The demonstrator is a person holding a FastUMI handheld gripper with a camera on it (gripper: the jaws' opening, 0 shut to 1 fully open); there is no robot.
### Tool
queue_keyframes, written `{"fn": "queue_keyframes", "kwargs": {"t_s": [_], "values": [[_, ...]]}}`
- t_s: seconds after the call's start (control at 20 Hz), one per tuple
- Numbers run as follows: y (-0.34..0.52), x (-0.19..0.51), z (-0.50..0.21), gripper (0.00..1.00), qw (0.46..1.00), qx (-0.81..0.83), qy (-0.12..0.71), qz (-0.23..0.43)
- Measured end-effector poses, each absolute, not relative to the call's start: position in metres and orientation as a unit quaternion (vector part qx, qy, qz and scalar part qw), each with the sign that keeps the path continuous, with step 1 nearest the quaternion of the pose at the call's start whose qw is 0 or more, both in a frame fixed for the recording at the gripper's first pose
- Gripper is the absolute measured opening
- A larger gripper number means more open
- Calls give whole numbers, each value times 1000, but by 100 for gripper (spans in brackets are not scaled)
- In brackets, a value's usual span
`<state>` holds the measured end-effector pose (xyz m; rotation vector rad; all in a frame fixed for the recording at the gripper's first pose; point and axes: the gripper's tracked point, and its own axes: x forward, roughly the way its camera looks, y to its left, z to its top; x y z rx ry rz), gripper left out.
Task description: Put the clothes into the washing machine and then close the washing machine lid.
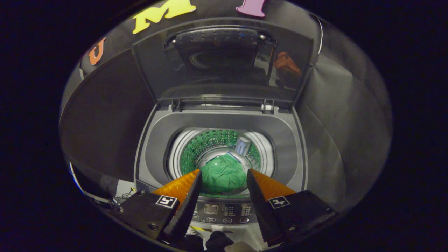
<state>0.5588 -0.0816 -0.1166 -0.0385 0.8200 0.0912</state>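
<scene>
The top-loading washing machine (pixel 224 122) stands with its lid (pixel 224 63) raised upright; a green garment (pixel 224 175) lies directly in its drum (pixel 210 143), seen between the gripper's (pixel 224 175) parted fingers.

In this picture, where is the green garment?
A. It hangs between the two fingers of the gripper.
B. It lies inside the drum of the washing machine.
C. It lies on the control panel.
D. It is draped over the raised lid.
B: the green garment lies at the bottom of the drum, beyond the open, empty gripper, while the lid stands raised.
</scene>
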Motion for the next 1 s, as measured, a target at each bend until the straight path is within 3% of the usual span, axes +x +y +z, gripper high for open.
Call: {"fn": "queue_keyframes", "kwargs": {"t_s": [1.0], "values": [[-81,604,23,80,975,-75,204,35]]}}
